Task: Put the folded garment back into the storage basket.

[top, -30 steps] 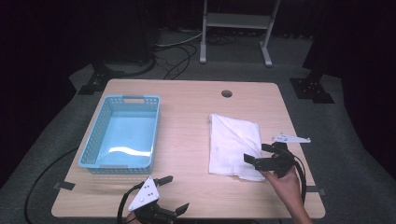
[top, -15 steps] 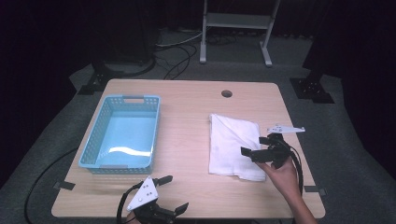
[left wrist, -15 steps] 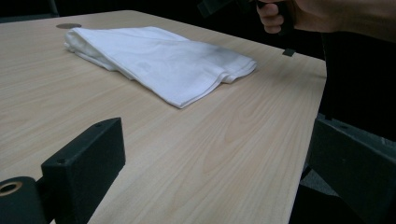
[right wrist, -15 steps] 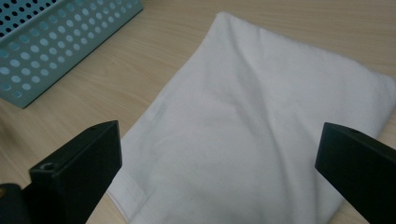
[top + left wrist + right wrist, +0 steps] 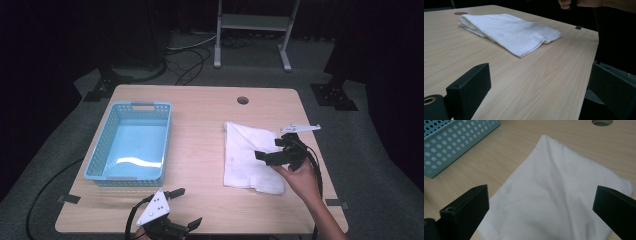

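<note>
Dark room; grey carpet floor [image 5: 60, 150]; cables [image 5: 187, 55] on floor; metal stand [image 5: 252, 25] behind wooden table [image 5: 200, 110].

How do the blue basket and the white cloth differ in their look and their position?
The blue basket is a rigid, perforated tub standing on the table's left half; the white cloth is soft, folded and lies flat on the right half. The right gripper hovers open over the cloth; nothing is over the basket. Both rest on the table.
</note>
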Motion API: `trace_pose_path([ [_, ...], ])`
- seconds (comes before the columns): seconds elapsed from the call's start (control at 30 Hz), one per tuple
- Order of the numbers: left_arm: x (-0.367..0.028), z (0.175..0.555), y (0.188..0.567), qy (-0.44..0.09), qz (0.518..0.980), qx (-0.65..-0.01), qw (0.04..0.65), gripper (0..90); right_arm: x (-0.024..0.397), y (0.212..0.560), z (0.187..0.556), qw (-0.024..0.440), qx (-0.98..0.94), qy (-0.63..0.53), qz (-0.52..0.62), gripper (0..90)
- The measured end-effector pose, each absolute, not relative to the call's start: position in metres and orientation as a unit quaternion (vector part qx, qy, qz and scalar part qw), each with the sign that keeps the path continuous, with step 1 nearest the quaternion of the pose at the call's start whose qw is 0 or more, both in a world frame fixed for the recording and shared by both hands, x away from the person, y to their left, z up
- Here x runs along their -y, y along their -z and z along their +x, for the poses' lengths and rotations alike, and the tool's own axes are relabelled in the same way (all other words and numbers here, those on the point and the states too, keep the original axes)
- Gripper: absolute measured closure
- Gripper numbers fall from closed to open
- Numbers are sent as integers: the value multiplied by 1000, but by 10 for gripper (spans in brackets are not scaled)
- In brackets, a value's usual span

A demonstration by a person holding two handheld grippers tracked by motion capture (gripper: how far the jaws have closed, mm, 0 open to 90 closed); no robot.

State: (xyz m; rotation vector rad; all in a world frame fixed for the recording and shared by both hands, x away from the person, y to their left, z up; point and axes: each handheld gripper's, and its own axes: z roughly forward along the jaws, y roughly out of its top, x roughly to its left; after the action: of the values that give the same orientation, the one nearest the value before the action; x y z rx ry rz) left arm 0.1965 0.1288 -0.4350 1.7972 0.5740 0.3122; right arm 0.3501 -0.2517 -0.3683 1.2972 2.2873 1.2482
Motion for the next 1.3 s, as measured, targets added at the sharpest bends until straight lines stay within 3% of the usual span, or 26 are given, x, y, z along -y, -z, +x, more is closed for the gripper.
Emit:
trace_pose_path([
  [0.93, -128, 197, 435, -131, 768, -244, 577, 41, 229, 352, 389, 96, -818, -355, 443, 5],
  [1.3, -128, 197, 436, -129, 768, -245, 578, 41, 226, 379, 406, 90, -825, -308, 465, 5],
])
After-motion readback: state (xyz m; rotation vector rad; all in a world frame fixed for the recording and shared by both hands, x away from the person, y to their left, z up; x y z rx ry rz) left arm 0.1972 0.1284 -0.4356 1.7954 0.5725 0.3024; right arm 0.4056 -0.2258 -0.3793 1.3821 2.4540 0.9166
